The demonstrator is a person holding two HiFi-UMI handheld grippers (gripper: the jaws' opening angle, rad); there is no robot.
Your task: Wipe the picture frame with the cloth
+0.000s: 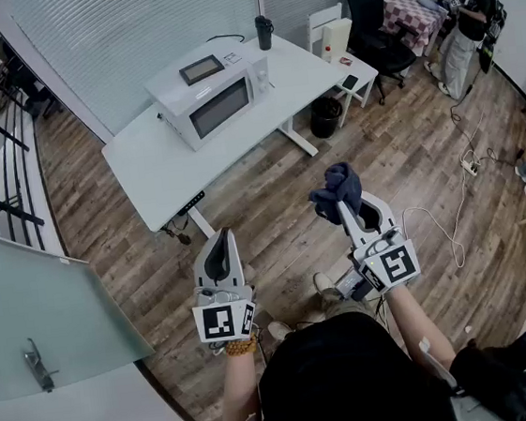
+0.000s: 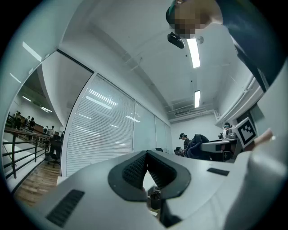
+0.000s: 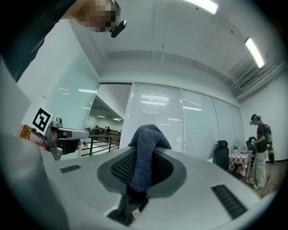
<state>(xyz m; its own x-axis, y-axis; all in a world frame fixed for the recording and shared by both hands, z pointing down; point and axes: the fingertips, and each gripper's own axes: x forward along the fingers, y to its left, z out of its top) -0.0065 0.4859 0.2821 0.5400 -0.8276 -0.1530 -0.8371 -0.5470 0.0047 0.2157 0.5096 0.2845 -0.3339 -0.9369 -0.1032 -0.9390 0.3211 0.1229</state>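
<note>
A small dark-faced picture frame (image 1: 202,69) lies on top of a white microwave (image 1: 218,106) on the white table (image 1: 145,166) ahead of me. My right gripper (image 1: 343,207) is shut on a dark blue cloth (image 1: 337,185), which bunches up above the jaws; the right gripper view shows the cloth (image 3: 144,157) pinched between the ribbed pads. My left gripper (image 1: 220,239) is shut with nothing in it, its pads meeting at the tip (image 2: 146,158). Both grippers hang over the wooden floor, well short of the table.
A black cup (image 1: 264,32) stands at the table's far end. A bin (image 1: 326,115) and a low side table (image 1: 356,76) sit to its right. An office chair (image 1: 372,4) and a standing person (image 1: 468,26) are at back right. A glass door (image 1: 39,315) is at left, cables (image 1: 453,221) at right.
</note>
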